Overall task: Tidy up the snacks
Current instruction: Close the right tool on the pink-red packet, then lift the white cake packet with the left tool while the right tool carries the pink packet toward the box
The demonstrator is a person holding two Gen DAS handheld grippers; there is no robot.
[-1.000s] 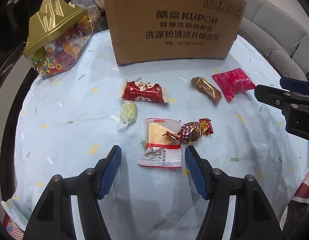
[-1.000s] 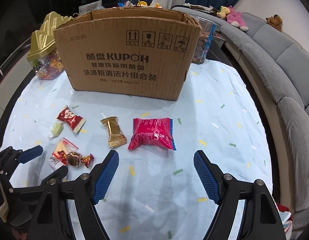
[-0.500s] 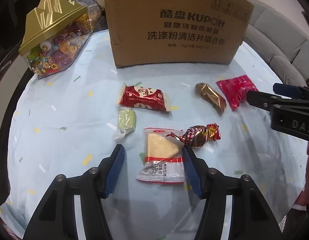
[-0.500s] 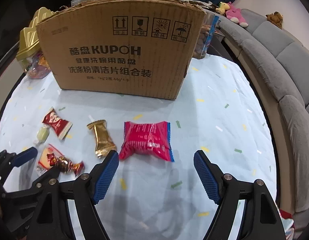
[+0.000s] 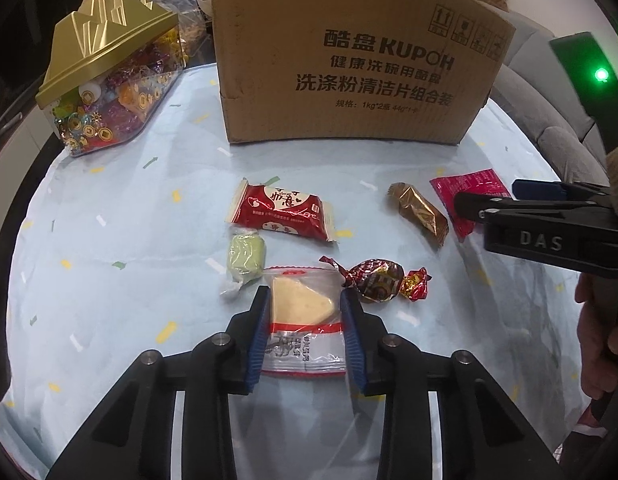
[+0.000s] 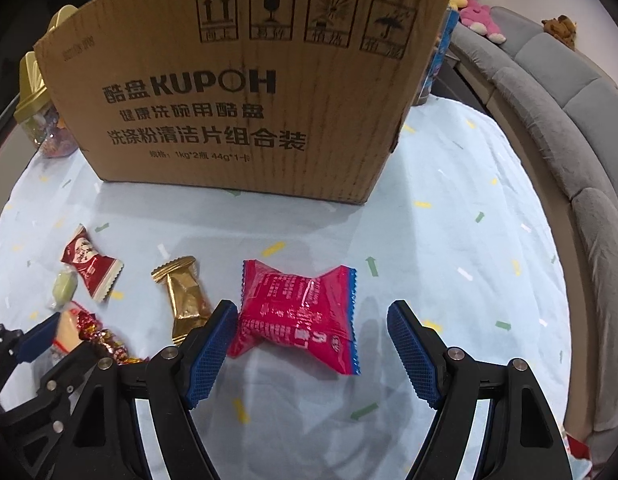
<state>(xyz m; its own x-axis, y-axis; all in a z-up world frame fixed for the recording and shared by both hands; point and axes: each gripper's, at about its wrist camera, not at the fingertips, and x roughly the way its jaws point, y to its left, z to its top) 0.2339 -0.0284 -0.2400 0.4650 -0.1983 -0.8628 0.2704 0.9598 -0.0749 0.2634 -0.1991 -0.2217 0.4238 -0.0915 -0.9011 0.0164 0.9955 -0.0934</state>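
A clear packet with a pale wedge cake (image 5: 301, 304) lies on the light blue tablecloth (image 5: 129, 280). My left gripper (image 5: 305, 320) is closing on it, both blue pads against its sides. Touching the packet's right corner is a foil-twist candy (image 5: 375, 282). A pink packet (image 6: 297, 308) lies between the fingers of my right gripper (image 6: 311, 344), which stands open, its left pad just beside the packet's edge. The cardboard box (image 6: 237, 100) stands upright behind the snacks.
A red heart-print packet (image 5: 283, 212), a green candy (image 5: 245, 256) and a gold-wrapped candy (image 5: 419, 212) lie between the grippers and the box. A gold-lidded candy jar (image 5: 109, 80) stands back left. A grey sofa (image 6: 569, 120) curves along the table's right side.
My left gripper came down over the cake packet and its jaws narrowed onto it. My right gripper moved forward and down until the pink packet lay between its open fingers.
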